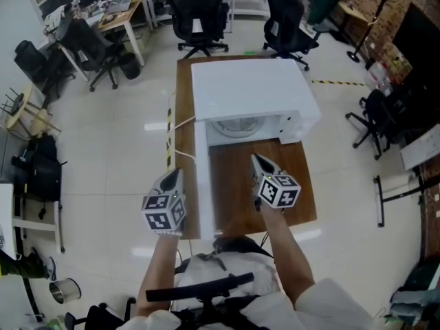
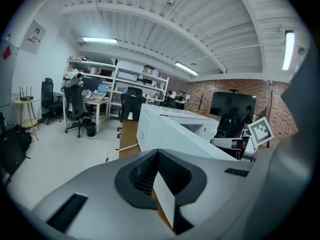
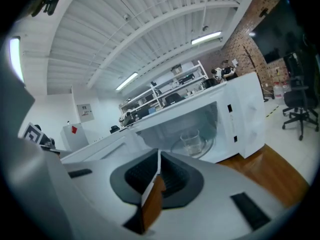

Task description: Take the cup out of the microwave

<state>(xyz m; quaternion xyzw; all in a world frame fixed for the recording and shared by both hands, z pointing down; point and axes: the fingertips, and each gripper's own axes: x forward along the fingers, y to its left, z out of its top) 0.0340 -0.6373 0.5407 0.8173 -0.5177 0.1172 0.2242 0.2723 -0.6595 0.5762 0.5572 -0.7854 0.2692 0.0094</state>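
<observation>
A white microwave stands on a wooden table, its door swung open toward me on the left. In the right gripper view a clear glass cup stands upright on the turntable inside the cavity. My right gripper hovers over the table in front of the opening, apart from the cup; a narrow gap shows between its jaws with nothing in it. My left gripper hangs left of the open door, jaws together and empty. From the head view the cup itself is hard to make out.
Behind the table stand black office chairs; desks and shelves fill the far left. A white cable runs off the table's left edge. More chairs and a dark screen sit to the right.
</observation>
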